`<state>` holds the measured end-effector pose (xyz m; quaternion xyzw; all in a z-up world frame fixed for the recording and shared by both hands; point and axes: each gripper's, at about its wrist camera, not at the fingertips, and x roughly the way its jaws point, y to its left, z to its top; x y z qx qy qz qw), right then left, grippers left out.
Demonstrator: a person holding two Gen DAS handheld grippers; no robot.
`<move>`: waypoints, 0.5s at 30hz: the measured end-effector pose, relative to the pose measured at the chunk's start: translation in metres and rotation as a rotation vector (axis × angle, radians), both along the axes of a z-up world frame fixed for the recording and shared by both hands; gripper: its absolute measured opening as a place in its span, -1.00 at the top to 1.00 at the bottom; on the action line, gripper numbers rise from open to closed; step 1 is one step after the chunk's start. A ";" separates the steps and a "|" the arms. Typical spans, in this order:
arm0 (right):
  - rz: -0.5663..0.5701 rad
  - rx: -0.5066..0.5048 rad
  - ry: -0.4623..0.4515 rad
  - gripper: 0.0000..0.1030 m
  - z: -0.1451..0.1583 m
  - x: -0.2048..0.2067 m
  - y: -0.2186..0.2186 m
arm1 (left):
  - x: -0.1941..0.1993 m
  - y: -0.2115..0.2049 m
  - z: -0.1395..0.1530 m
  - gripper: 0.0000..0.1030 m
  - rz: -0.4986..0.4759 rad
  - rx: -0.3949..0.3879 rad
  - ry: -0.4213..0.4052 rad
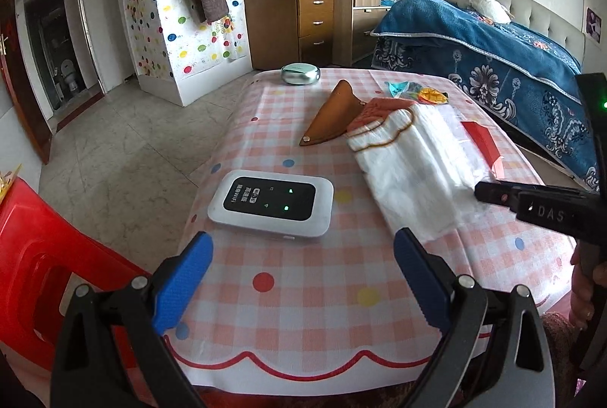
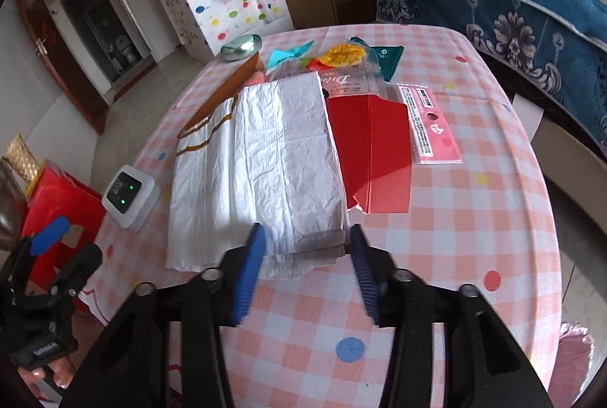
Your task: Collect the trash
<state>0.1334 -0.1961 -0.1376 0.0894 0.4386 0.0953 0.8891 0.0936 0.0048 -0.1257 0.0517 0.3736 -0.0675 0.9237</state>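
Observation:
A folded white plastic bag (image 2: pixel 258 157) lies on the checked tablecloth (image 2: pixel 474 237); it also shows in the left wrist view (image 1: pixel 413 161). My right gripper (image 2: pixel 305 241) is open, its jaws on either side of the bag's near edge. Beyond the bag lie a red paper (image 2: pixel 375 150), a pink card (image 2: pixel 430 123), a clear wrapper (image 2: pixel 349 81) and teal and orange snack wrappers (image 2: pixel 341 55). My left gripper (image 1: pixel 303 248) is open and empty above the table's near edge, in front of a white wifi device (image 1: pixel 271 203).
A brown leather sheath (image 1: pixel 334 112) and a round metal tin (image 1: pixel 301 74) lie at the far side of the table. A red plastic stool (image 1: pixel 41 256) stands to the left. A bed with a blue cover (image 1: pixel 493 59) is to the right.

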 end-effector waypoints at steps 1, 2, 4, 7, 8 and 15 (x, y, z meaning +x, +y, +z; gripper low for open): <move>0.000 -0.001 -0.007 0.62 -0.001 0.000 -0.001 | -0.001 0.000 0.000 -0.81 0.000 -0.001 -0.001; -0.006 -0.012 -0.037 0.89 0.007 -0.006 -0.001 | -0.002 0.000 0.001 -0.81 -0.001 -0.002 -0.002; -0.025 -0.047 -0.081 0.96 0.015 -0.012 -0.001 | -0.005 0.000 0.002 -0.81 -0.004 -0.005 -0.006; -0.064 -0.126 -0.159 0.98 0.035 -0.030 -0.004 | -0.009 -0.002 0.005 -0.81 -0.009 -0.007 -0.012; -0.068 -0.140 -0.169 0.99 0.039 -0.033 -0.005 | -0.011 -0.003 0.006 -0.81 -0.011 -0.009 -0.014; 0.067 -0.152 -0.179 0.98 0.048 -0.059 0.006 | -0.019 -0.009 0.011 -0.81 -0.022 -0.015 -0.024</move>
